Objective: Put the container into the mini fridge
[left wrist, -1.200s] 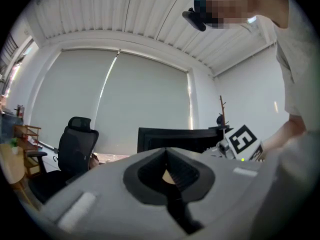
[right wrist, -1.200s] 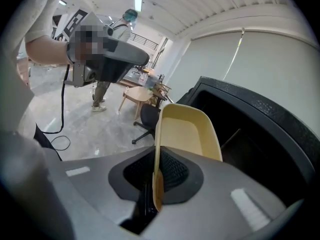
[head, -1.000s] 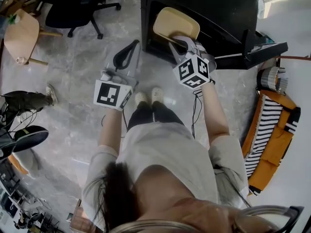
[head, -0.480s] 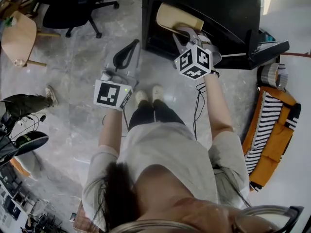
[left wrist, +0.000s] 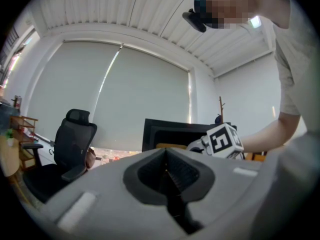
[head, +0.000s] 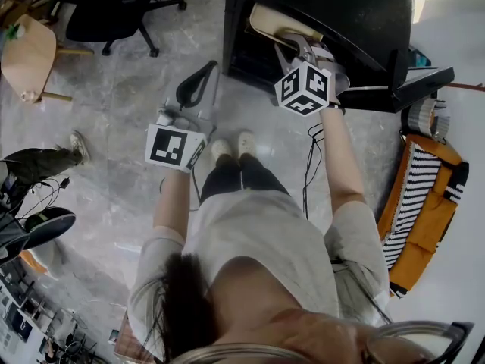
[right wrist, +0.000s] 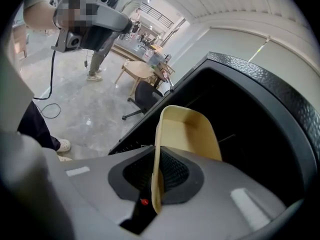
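Well short of the mini fridge [head: 333,10], out in front of its opening, the left claw [left wrist: 167,176] hangs idle, its jaws pressed together on nothing. Closer in, the right claw [right wrist: 152,184] pinches one thin wall of the beige container [right wrist: 187,134], and the rim runs between the jaws. The container sits tilted at the fridge's mouth, and its far end looks to be just inside the dark cavity.

I'd say the step in hand is the push inward. It would be best to level the container, clear the top edge of the opening, and rest it flat on a shelf before letting go, since a one-wall pinch could let it swing.

The container looks empty. The fridge's inside is too dark to tell what it holds. Its door [head: 417,78] stands open off to one side.
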The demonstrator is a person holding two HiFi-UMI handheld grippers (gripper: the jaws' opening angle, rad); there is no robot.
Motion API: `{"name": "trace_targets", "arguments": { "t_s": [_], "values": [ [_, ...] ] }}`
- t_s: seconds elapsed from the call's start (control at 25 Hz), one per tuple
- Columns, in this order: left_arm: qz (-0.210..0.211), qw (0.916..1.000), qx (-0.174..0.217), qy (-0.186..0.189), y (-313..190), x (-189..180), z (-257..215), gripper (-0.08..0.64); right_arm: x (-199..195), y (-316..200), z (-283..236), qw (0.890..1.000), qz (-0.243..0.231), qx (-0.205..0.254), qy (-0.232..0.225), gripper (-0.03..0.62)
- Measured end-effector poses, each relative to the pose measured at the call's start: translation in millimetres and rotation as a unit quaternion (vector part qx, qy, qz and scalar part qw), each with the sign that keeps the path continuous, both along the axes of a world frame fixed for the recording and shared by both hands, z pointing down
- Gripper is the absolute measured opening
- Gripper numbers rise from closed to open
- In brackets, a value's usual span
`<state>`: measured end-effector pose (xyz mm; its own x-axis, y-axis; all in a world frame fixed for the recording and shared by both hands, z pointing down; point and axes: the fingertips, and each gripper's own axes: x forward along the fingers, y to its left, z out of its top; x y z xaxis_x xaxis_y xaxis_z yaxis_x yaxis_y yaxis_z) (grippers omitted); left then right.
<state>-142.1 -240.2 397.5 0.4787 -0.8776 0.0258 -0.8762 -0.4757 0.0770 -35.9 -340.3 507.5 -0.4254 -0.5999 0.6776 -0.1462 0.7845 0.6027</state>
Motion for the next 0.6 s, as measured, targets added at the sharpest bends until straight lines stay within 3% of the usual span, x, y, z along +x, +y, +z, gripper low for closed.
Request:
{"name": "trace_targets", "arguments": {
  "t_s": [0.6],
  "values": [
    [-0.005,1.0000,-0.002,-0.001,-2,-5,2,0.002,4,-24,-2,0.998,-0.010,0.041,0.038,0.037]
  ]
}}
